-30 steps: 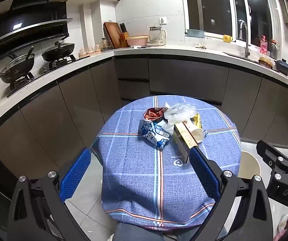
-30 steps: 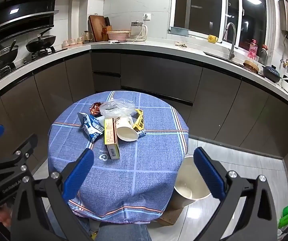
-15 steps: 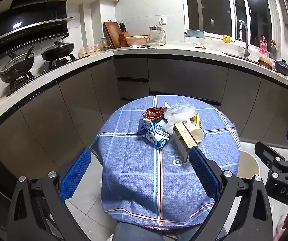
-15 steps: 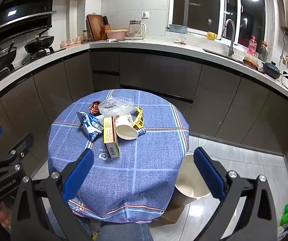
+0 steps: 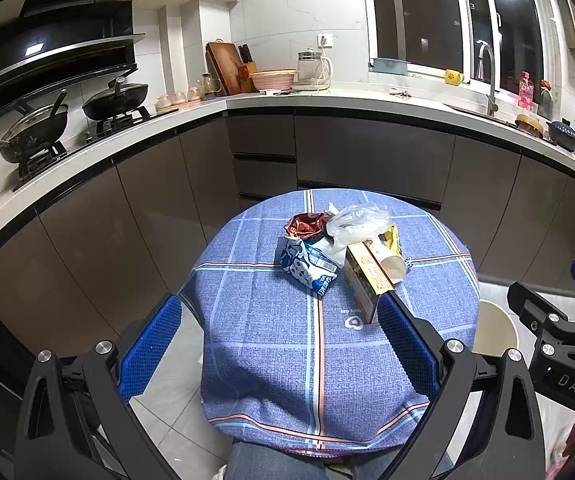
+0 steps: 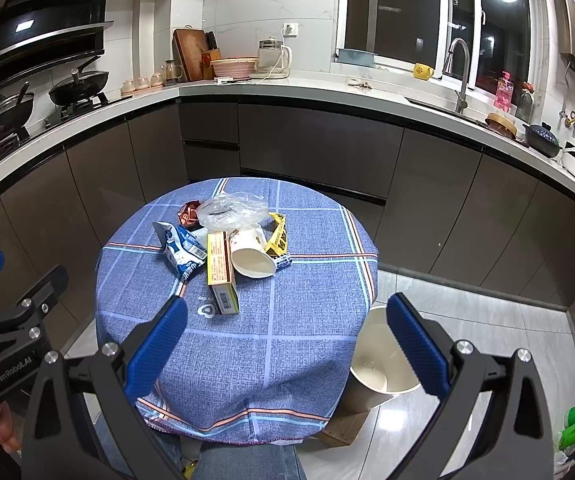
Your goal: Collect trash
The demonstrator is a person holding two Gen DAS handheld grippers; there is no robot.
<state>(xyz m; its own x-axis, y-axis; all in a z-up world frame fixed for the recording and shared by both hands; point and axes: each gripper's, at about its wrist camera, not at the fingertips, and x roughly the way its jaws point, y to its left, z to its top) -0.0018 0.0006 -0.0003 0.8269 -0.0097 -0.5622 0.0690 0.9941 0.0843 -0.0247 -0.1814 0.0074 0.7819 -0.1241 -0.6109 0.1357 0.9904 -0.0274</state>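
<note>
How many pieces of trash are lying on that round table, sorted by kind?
Snack wrappers: 3 (blue-white, red-brown, yellow)
Plastic bags: 1
Paper cups: 1
Cardboard boxes: 1
Total: 6

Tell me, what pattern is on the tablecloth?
The tablecloth is blue with white and orange plaid stripes, clearest in the right wrist view.

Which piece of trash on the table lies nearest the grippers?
The yellow carton box: its barcode end juts toward the near table edge, ahead of the blue snack bag, paper cup and clear plastic bag.
</note>
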